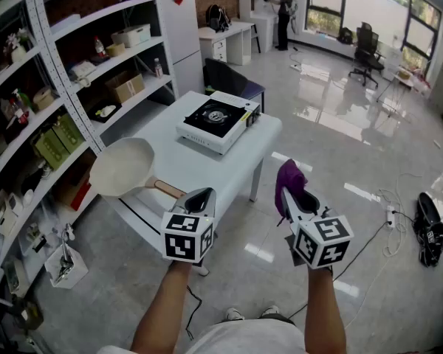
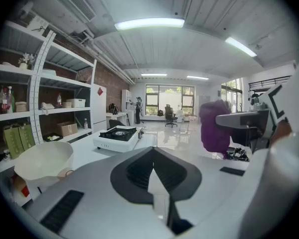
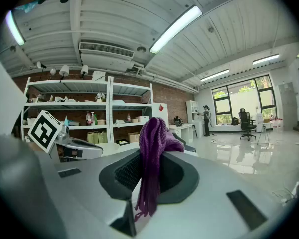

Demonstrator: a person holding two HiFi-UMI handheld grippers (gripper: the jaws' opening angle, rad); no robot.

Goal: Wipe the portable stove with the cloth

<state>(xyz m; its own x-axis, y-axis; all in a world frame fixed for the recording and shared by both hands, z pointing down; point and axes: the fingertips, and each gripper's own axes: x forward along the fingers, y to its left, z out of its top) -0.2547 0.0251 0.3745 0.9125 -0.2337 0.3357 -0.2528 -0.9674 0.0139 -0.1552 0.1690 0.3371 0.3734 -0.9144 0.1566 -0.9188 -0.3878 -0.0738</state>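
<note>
White portable stove [image 1: 218,122], black top, on table [image 1: 199,164]; purple knit cloth [image 1: 288,181] clamped in right gripper [image 1: 298,200].

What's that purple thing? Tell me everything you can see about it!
It is a purple cloth, knitted by its ribbed look, soft and bunched. The right gripper has its jaws shut on it: a rounded bundle pokes out past them, and a frayed end with loose threads hangs down on the near side. It is held up in the air, short of the white table, and touches only the gripper.
</note>
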